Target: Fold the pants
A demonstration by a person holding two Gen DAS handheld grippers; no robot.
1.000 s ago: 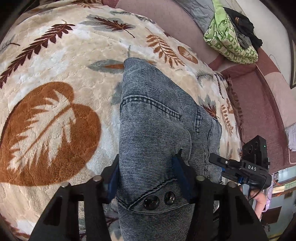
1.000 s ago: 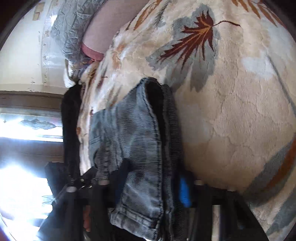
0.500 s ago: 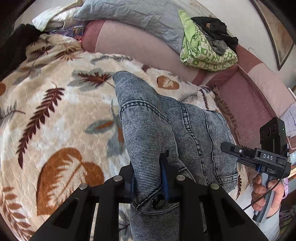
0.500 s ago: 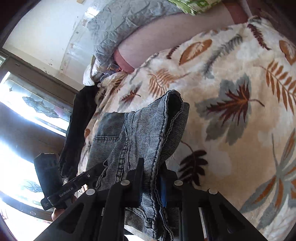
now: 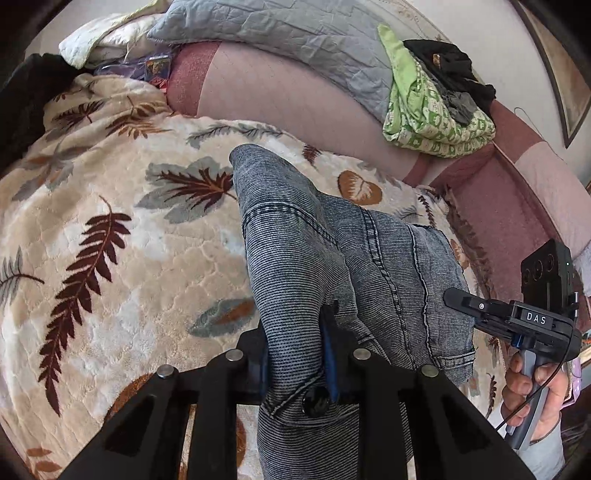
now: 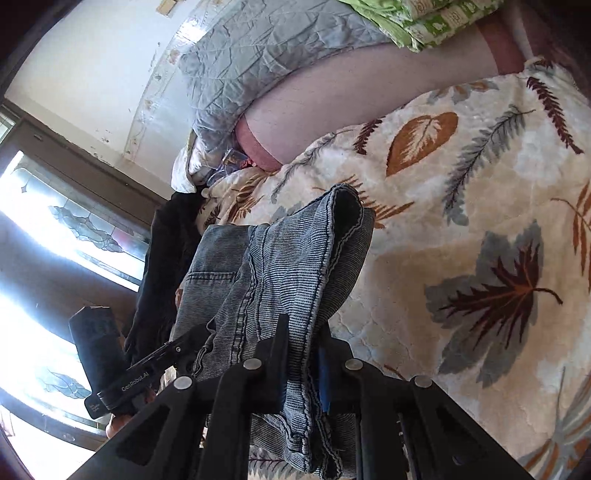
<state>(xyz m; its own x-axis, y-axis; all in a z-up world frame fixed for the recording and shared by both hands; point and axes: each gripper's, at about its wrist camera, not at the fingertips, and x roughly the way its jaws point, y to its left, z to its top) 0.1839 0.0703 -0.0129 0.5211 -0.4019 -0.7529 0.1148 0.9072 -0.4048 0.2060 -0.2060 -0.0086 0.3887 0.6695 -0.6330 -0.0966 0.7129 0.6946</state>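
Grey-blue denim pants [image 5: 295, 258] hang bunched above a leaf-patterned blanket [image 5: 110, 258] on a bed. My left gripper [image 5: 295, 354] is shut on the waistband beside its dark button [image 5: 316, 402]. In the right wrist view the pants [image 6: 288, 266] drape away from my right gripper [image 6: 301, 365], which is shut on a hemmed edge of the denim. The right gripper [image 5: 458, 297] also shows at the right of the left wrist view, held by a hand [image 5: 532, 384]. The left gripper's body [image 6: 122, 384] appears at the lower left of the right wrist view.
A pink headboard cushion [image 5: 295, 107] runs behind the blanket, with a grey quilt [image 5: 288, 33] and a green patterned cloth [image 5: 436, 122] piled on it. Dark clothing [image 6: 162, 266] lies at the bed's edge by a bright window [image 6: 55, 229].
Both grippers closed from open onto the pants about a second ago, then rose, lifting the denim off the blanket. More of the headboard and quilt came into view.
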